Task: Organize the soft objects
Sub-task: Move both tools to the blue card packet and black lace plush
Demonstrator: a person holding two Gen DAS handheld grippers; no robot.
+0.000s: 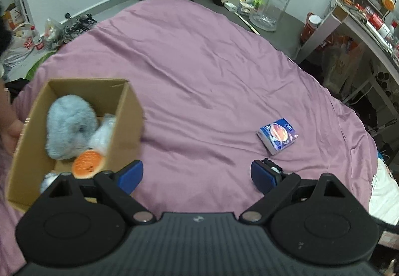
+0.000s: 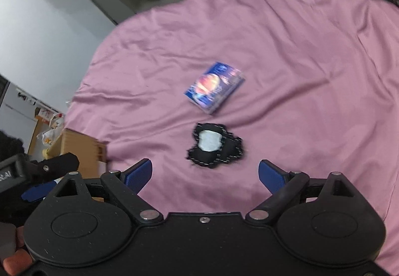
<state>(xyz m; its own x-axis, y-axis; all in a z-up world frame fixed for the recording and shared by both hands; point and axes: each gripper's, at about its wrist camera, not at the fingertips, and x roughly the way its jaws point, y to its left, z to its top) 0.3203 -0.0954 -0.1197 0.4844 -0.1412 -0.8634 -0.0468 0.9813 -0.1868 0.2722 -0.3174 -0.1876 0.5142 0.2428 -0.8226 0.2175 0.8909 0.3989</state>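
A cardboard box (image 1: 124, 116) stands on the pink bedsheet (image 1: 199, 71) at the left; inside it lie a grey fluffy toy (image 1: 71, 126), a white soft thing (image 1: 103, 135) and an orange round cushion (image 1: 87, 163). My left gripper (image 1: 197, 176) hangs open beside the box with nothing between its fingers. A blue tissue pack (image 2: 215, 87) lies on the sheet, and nearer to me a black heart-shaped soft item with a white patch (image 2: 215, 148). My right gripper (image 2: 205, 176) is open just short of the black item, apart from it. The black item peeks out behind the left gripper's right finger (image 1: 261, 176).
A large glass jar (image 1: 270, 7) and small clutter stand on a grey ledge behind the bed. A desk with shelves and bottles (image 1: 361, 24) is at the right. Bags and a bottle (image 1: 35, 39) lie on the floor at the left. A hand (image 1: 10, 128) holds the box's far side.
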